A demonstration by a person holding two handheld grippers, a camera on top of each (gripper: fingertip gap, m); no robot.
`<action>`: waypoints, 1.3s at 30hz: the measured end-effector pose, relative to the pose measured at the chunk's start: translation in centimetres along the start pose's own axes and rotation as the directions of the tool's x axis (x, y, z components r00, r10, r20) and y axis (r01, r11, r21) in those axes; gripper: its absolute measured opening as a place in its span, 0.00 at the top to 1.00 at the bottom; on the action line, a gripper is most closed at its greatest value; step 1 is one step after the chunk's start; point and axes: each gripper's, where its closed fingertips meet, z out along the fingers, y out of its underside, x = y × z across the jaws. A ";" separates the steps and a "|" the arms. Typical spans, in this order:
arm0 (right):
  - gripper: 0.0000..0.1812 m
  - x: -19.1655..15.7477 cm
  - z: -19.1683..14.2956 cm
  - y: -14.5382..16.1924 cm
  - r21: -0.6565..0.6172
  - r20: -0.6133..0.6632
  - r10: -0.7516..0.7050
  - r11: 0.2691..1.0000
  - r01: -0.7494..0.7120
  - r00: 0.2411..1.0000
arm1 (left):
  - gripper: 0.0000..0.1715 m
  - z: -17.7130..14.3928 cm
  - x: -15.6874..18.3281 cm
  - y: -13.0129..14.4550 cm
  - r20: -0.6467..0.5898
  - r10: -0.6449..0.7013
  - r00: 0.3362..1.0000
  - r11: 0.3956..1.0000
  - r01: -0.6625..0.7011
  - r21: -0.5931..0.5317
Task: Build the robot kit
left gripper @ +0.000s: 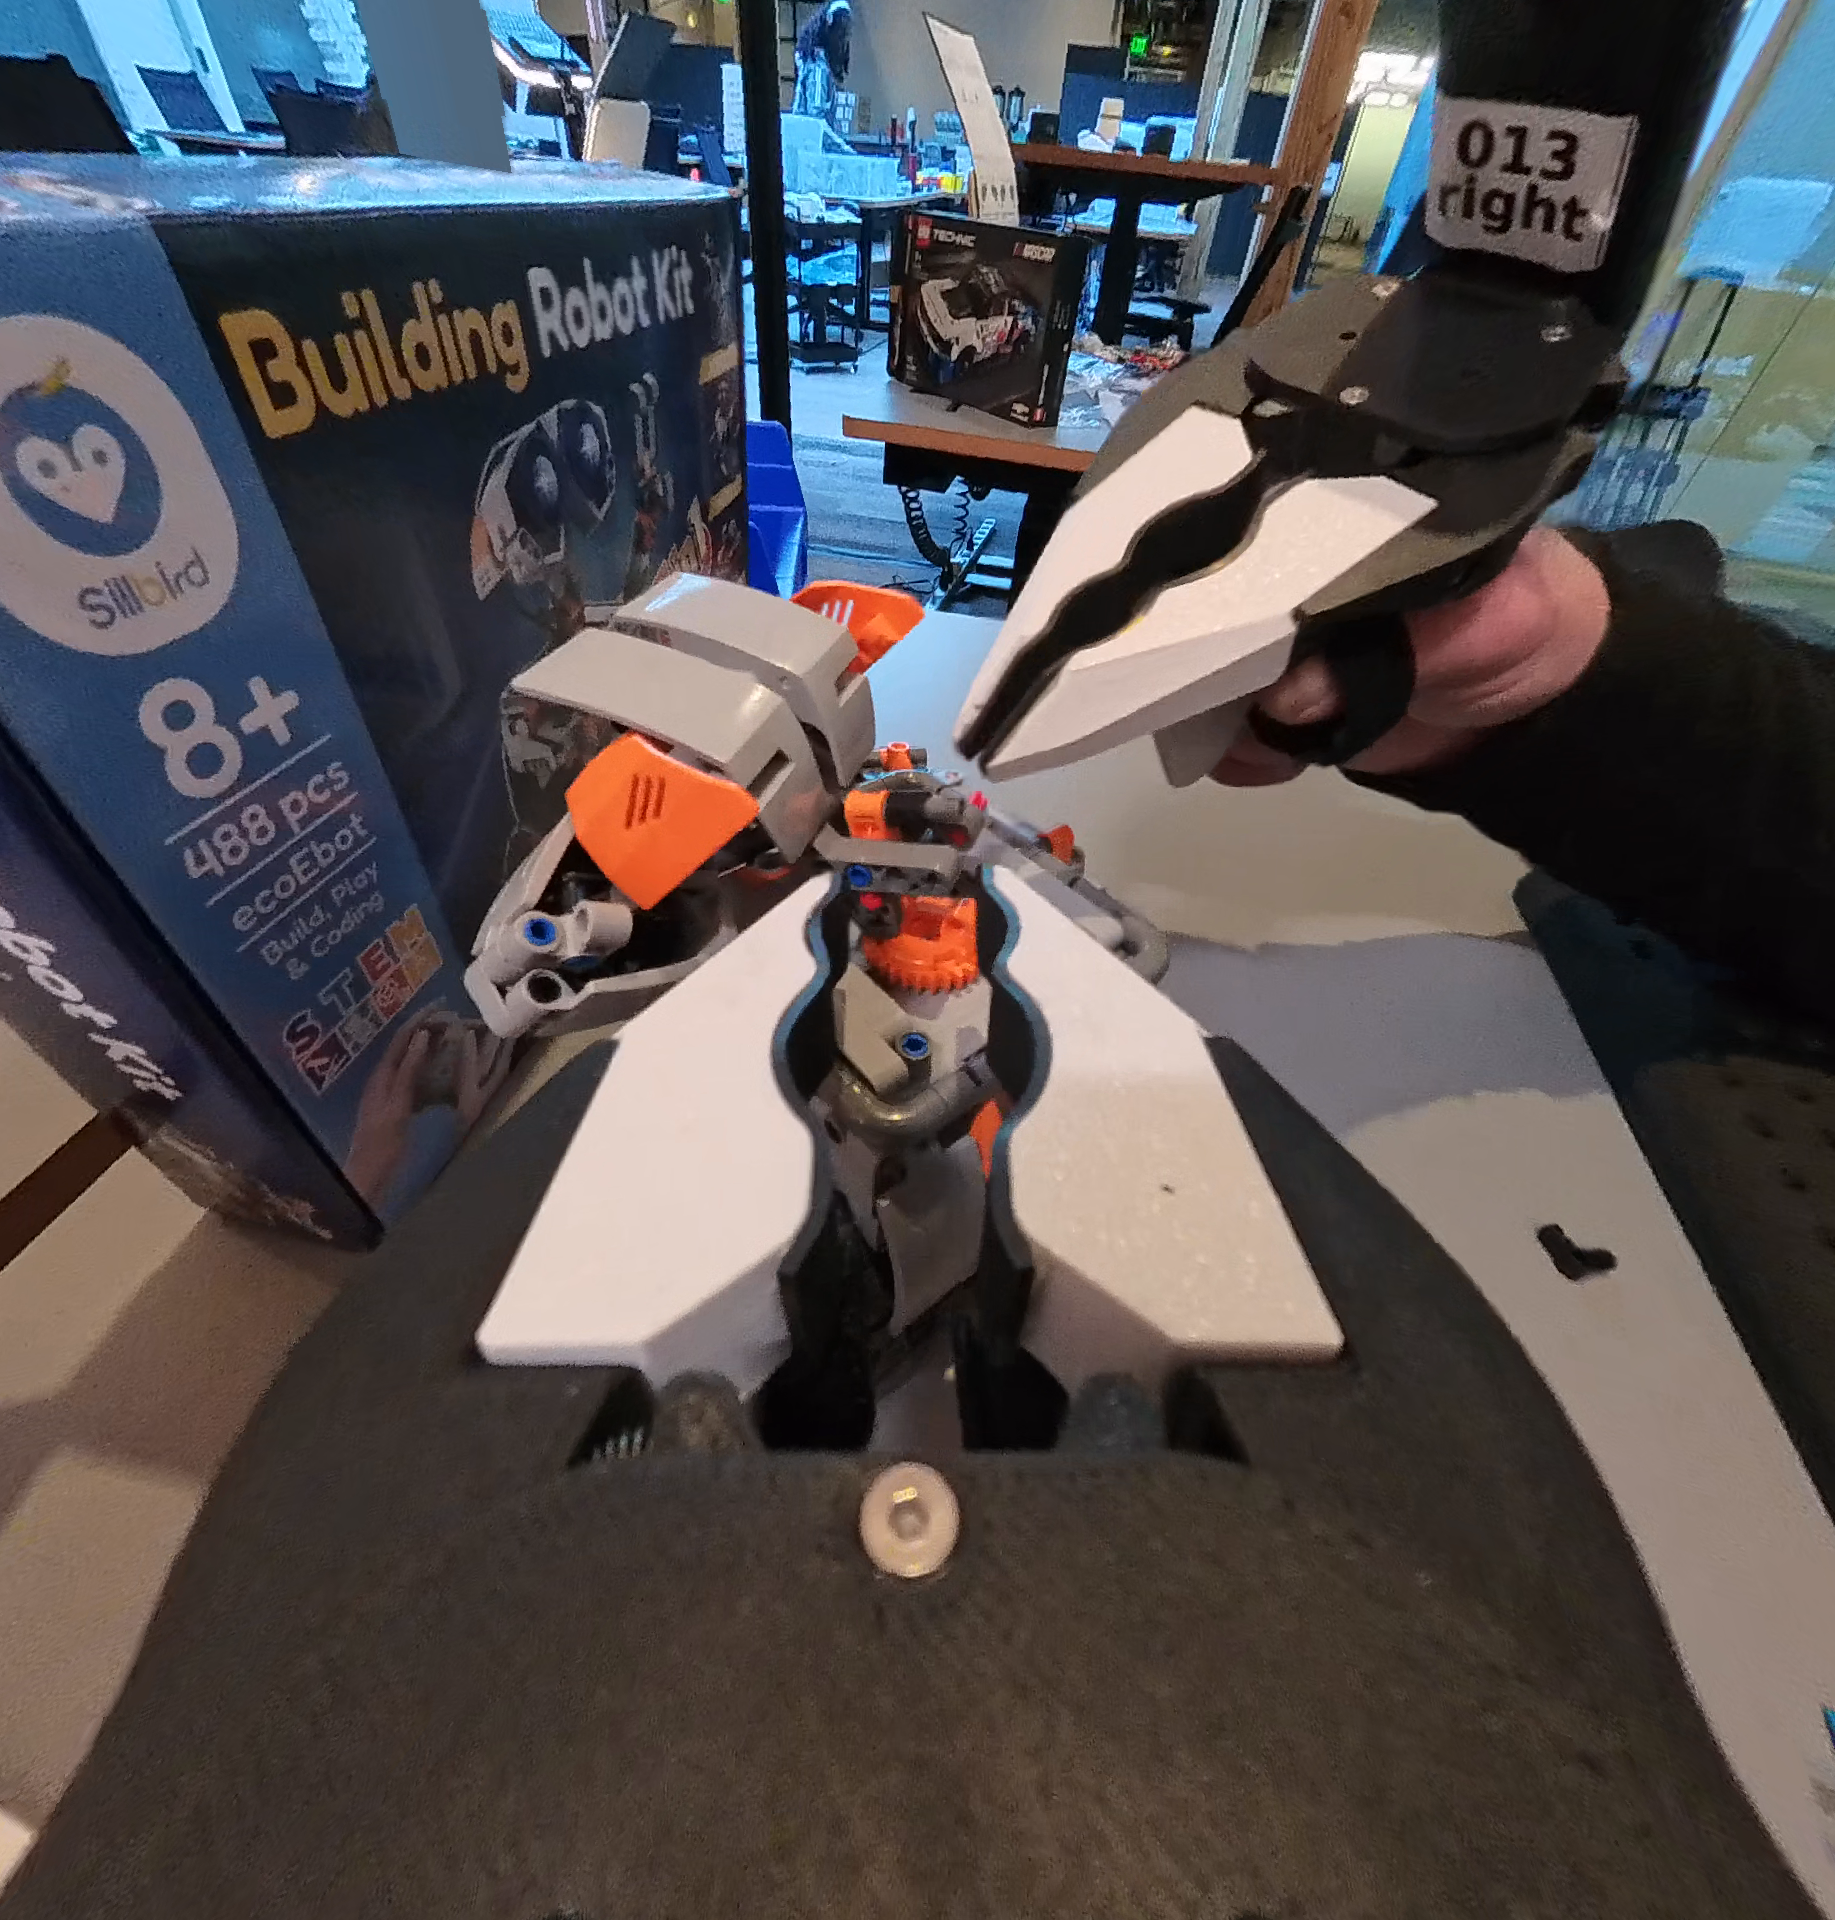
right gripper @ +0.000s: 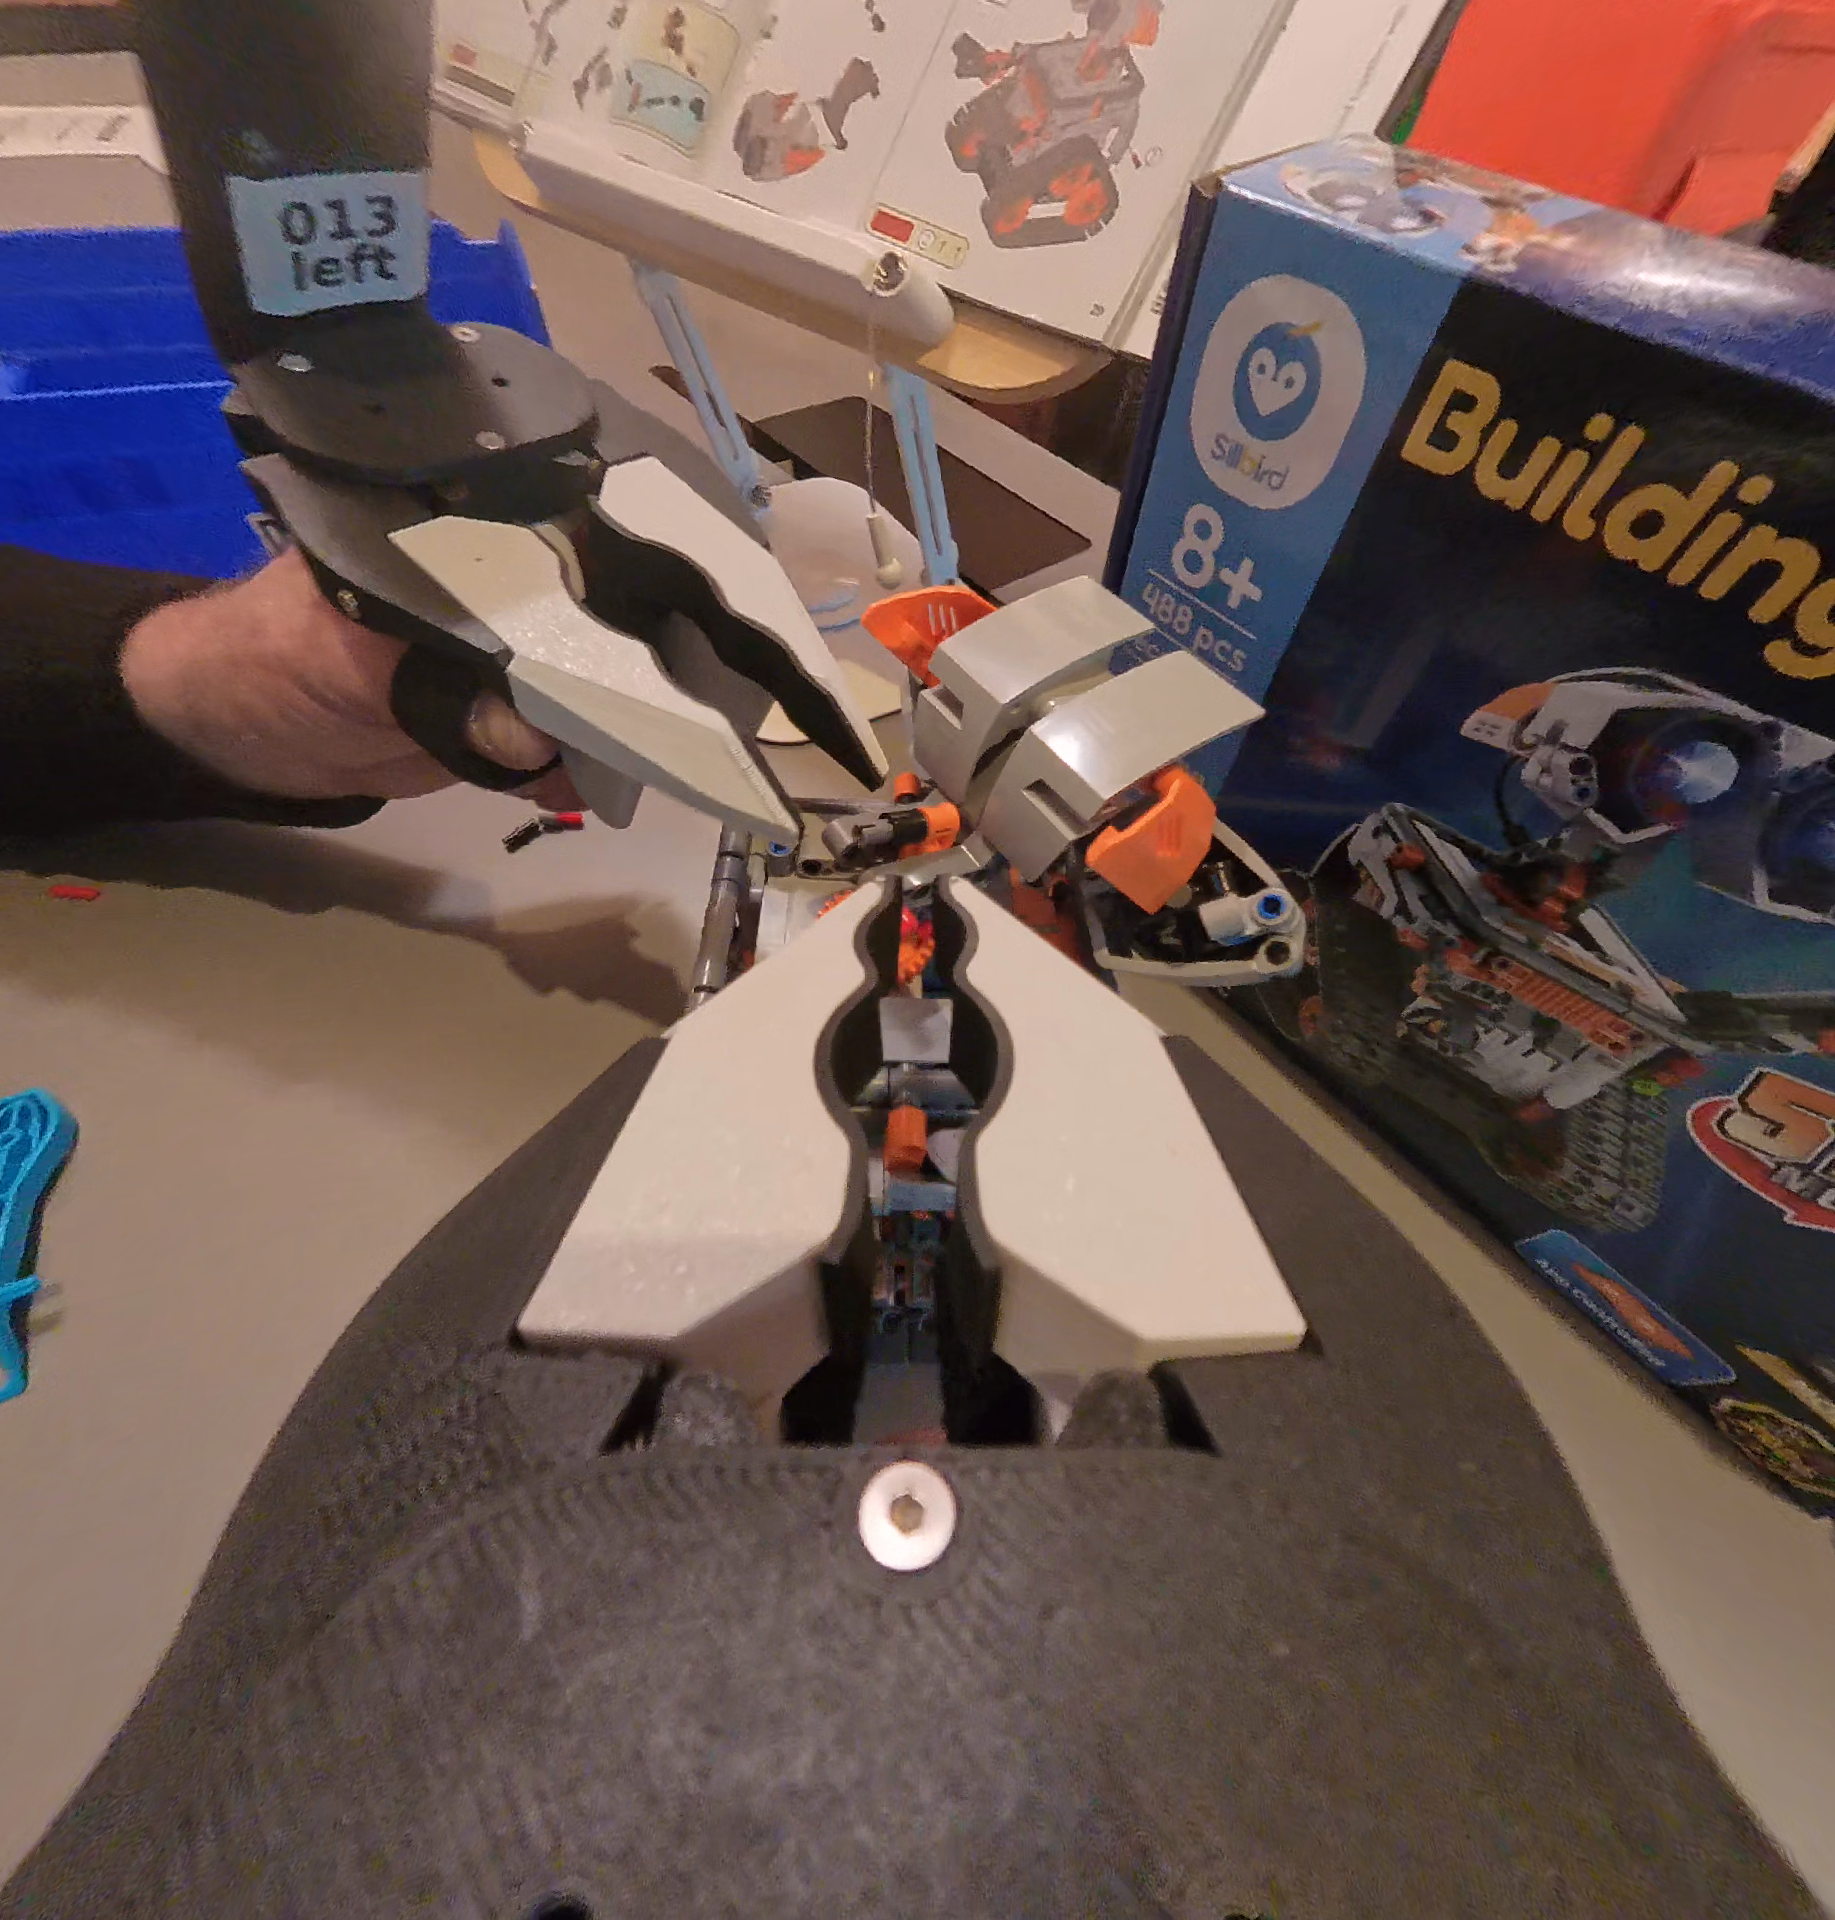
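A grey and orange brick-built robot model (left gripper: 705, 686) stands on the white table (left gripper: 1412, 1091) against a blue kit box (left gripper: 373, 520). My left gripper (left gripper: 915, 883) is closed around a dark grey beam at the model's top; the orange gear and grey body show between its fingers. In the right wrist view the left gripper (right gripper: 835, 805) reaches the model (right gripper: 1079, 707) from the left. My right gripper (right gripper: 918, 894) has its tips nearly together just over the model's top. In the left wrist view it (left gripper: 980, 756) hovers to the upper right of the model, with nothing seen in it.
The kit box (right gripper: 1515, 623) stands right behind the model. An instruction booklet on a stand (right gripper: 840, 104) and a blue bin (right gripper: 82, 416) are behind. A light blue plastic tool (right gripper: 4, 1226) and small loose pieces (right gripper: 539, 826) lie on the table. A black perforated mat (left gripper: 1775, 1195) lies on the table's right edge. Only a small space, under 4 cm, lies between the two pairs of fingers.
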 end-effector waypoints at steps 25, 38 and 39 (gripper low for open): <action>0.98 -0.9 1.1 2.3 -0.236 0.135 -0.339 0.901 0.363 0.931 | 0.94 0.3 0.7 1.2 -0.016 0.106 0.994 0.990 -0.107 -0.090; 0.98 -0.9 1.1 2.5 -0.278 0.097 -0.666 0.696 0.662 0.740 | 0.96 0.6 0.5 1.1 0.005 0.086 0.996 0.994 -0.085 -0.070; 0.99 -0.8 1.0 2.6 -0.289 0.092 -0.697 0.665 0.689 0.711 | 0.96 0.6 0.6 1.1 0.010 0.101 0.995 0.992 -0.100 -0.072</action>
